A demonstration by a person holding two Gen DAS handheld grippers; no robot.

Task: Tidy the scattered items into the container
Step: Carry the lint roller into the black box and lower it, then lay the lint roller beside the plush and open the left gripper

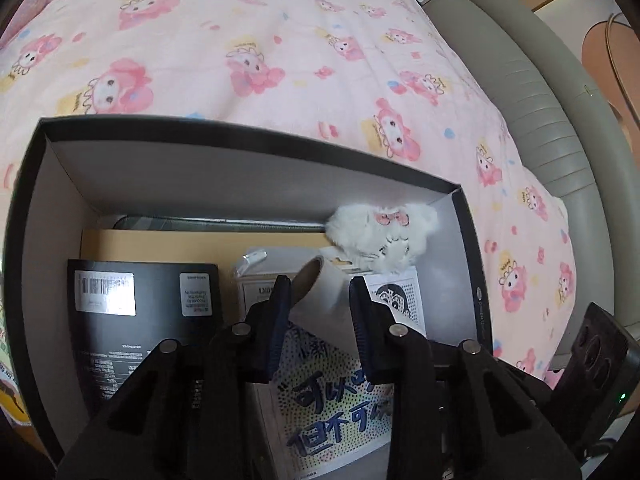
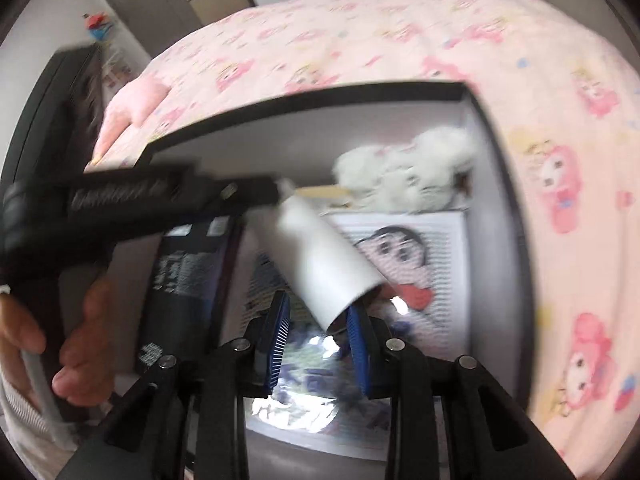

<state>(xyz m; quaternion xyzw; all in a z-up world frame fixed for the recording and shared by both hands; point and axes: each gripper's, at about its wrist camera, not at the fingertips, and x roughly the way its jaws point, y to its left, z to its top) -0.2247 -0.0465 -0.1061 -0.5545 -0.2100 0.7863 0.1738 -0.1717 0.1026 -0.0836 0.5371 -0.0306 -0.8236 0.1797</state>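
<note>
A white paper roll (image 1: 325, 294) hangs tilted over an open black-rimmed box (image 1: 240, 132) that stands on the bed. My left gripper (image 1: 320, 304) is shut on one end of it, with both pads against the tube. In the right wrist view the same left gripper (image 2: 272, 193) reaches in from the left and holds the roll's (image 2: 320, 252) far end. The roll's near end lies over the right-hand finger of my right gripper (image 2: 318, 314). There is a gap to the other finger, so these jaws stand apart. The picture is blurred.
Inside the box (image 2: 304, 100) lie a black carton (image 1: 140, 320), a brown envelope (image 1: 200, 244), a white fluffy toy (image 1: 384, 236) and cartoon-printed cards (image 1: 332, 400). A pink patterned bedcover (image 1: 240, 40) surrounds it, with a grey padded bed frame (image 1: 540, 100) on the right. A person's hand (image 2: 80, 360) grips the left tool.
</note>
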